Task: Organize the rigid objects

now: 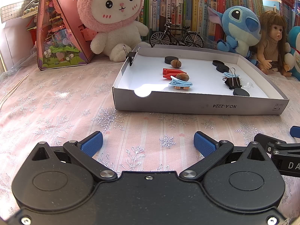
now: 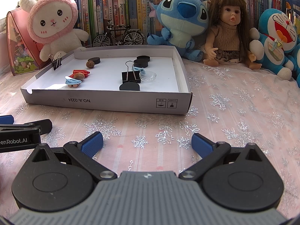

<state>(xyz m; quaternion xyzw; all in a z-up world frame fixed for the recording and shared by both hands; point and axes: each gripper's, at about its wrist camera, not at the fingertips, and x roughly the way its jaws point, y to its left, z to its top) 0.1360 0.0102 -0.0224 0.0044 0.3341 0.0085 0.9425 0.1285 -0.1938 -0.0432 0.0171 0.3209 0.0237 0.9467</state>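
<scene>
A shallow grey cardboard tray (image 1: pixel 196 106) (image 2: pixel 112 103) lies on the table ahead of both grippers. It holds several black discs (image 1: pixel 171 59) (image 2: pixel 129 87), two nuts (image 1: pixel 175 63) (image 2: pixel 90 63), a red piece (image 1: pixel 169 73) (image 2: pixel 80 73), blue hair clips (image 1: pixel 181 83) (image 2: pixel 72 80), a black binder clip (image 1: pixel 232 82) (image 2: pixel 130 77) and a clear dish (image 2: pixel 148 75). Another binder clip (image 1: pixel 131 55) (image 2: pixel 57 61) grips the tray's left wall. My left gripper (image 1: pixel 148 142) is open and empty, well short of the tray. My right gripper (image 2: pixel 147 142) is open and empty too.
A pink rabbit plush (image 1: pixel 112 18), a pink triangular box (image 1: pixel 60 37), a model bicycle (image 2: pixel 118 35), a blue plush (image 2: pixel 183 24), a doll (image 2: pixel 226 31) and a Doraemon plush (image 2: pixel 277 37) line the back before a bookshelf. A snowflake cloth (image 2: pixel 234 103) covers the table.
</scene>
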